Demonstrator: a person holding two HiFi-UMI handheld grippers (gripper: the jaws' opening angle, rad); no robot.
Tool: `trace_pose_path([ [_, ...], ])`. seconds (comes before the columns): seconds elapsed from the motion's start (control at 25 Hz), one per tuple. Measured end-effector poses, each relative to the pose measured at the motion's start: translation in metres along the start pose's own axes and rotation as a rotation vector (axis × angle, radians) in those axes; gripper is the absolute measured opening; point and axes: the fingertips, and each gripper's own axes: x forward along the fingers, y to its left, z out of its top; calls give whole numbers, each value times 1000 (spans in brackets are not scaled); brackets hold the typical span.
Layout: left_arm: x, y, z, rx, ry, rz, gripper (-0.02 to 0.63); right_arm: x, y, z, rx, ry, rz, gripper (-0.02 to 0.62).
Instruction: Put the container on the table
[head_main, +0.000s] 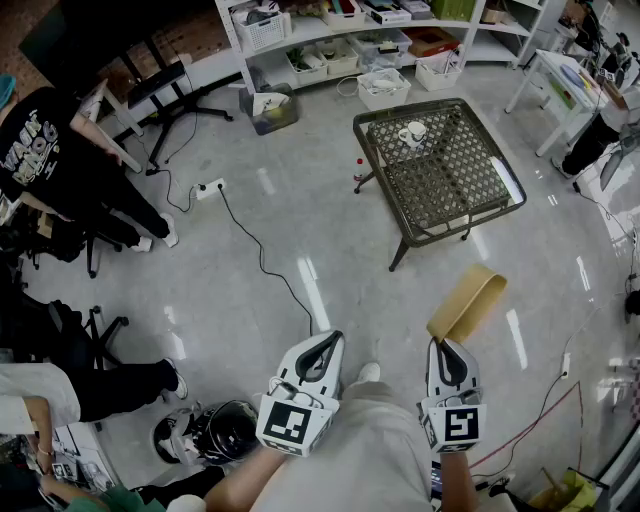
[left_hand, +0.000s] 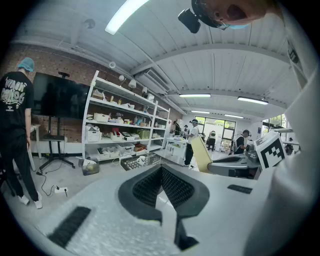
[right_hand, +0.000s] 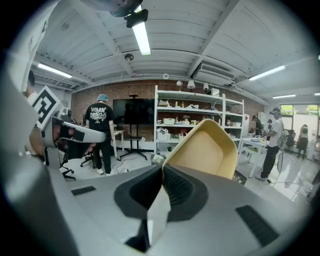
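Note:
A shallow tan container (head_main: 468, 301) hangs in the air, pinched by its near rim in my right gripper (head_main: 447, 346), which is shut on it. The right gripper view shows the container (right_hand: 205, 148) rising above the closed jaws. My left gripper (head_main: 326, 343) is beside it to the left, shut with nothing between its fingers. The table (head_main: 375, 128) is a dark wire-mesh one standing ahead and slightly right, well apart from both grippers. A white cup (head_main: 412, 134) stands on the table's far part; the left gripper view shows the table (left_hand: 131, 162) far off.
White shelving (head_main: 340, 30) with bins runs along the far wall. A black cable (head_main: 262, 258) and power strip (head_main: 210, 188) lie on the shiny floor at left. People (head_main: 50, 160) and chairs are at left, a helmet (head_main: 228, 430) near my feet, a white desk (head_main: 570, 85) at far right.

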Motion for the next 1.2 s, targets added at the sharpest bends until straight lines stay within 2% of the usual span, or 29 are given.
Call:
trace_pose_path([
  [0.16, -10, -22, -22, 41, 27, 5, 23, -30, -10, 3, -10, -13, 8, 29],
  [0.24, -9, -30, -21, 71, 13, 0, 23, -37, -19, 7, -6, -19, 1, 29],
  [0.44, -7, -43, -21, 87, 16, 13, 23, -46, -39, 7, 21, -41, -4, 29],
  [0.72, 14, -59, -7, 97, 0, 37, 23, -42, -57, 1, 72, -55, 41, 31],
  [1.0, 31, -43, -3, 70, 10, 53, 23, -15, -67, 5, 99, -49, 55, 31],
  [1.2, 71, -3, -6, 49, 21, 46, 23, 36, -70, 12, 92, -42, 58, 31],
])
